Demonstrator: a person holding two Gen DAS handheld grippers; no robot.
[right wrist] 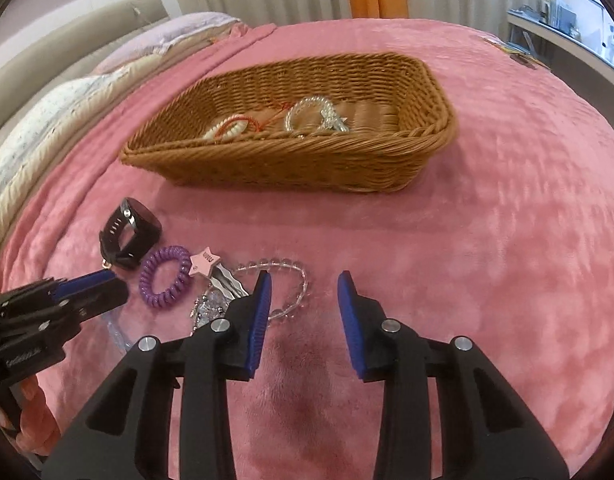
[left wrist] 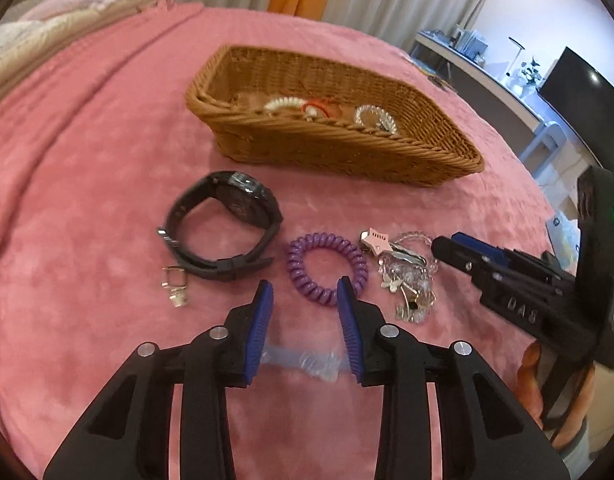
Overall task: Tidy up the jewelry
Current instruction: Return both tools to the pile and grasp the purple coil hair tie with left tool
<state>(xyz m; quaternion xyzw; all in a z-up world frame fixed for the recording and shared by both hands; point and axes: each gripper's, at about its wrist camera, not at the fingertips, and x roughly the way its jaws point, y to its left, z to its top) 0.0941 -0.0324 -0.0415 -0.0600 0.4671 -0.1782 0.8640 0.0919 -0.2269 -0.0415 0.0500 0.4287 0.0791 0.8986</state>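
A wicker basket [left wrist: 347, 148] [right wrist: 307, 160] on the pink blanket holds a white coil tie [left wrist: 283, 103], a red piece and a clear coil tie [right wrist: 311, 116]. In front lie a black watch [left wrist: 227, 224] [right wrist: 129, 236], a purple coil tie [left wrist: 327, 268] [right wrist: 165, 276], a pink star clip [left wrist: 374, 238] [right wrist: 205, 263], a heap of clear beads and silver clips [left wrist: 411, 280], a clear bead bracelet [right wrist: 291, 292] and a small earring [left wrist: 175, 286]. My left gripper [left wrist: 305, 300] is open just before the purple tie, above a pale blue coil tie [left wrist: 307, 360]. My right gripper [right wrist: 305, 300] is open beside the bracelet.
The pink blanket [right wrist: 487, 240] covers the bed. Pillows [right wrist: 67, 112] lie at the far left. A desk with a monitor [left wrist: 579, 92] stands beyond the bed's right edge. The right gripper's body [left wrist: 527, 280] reaches in by the bead heap.
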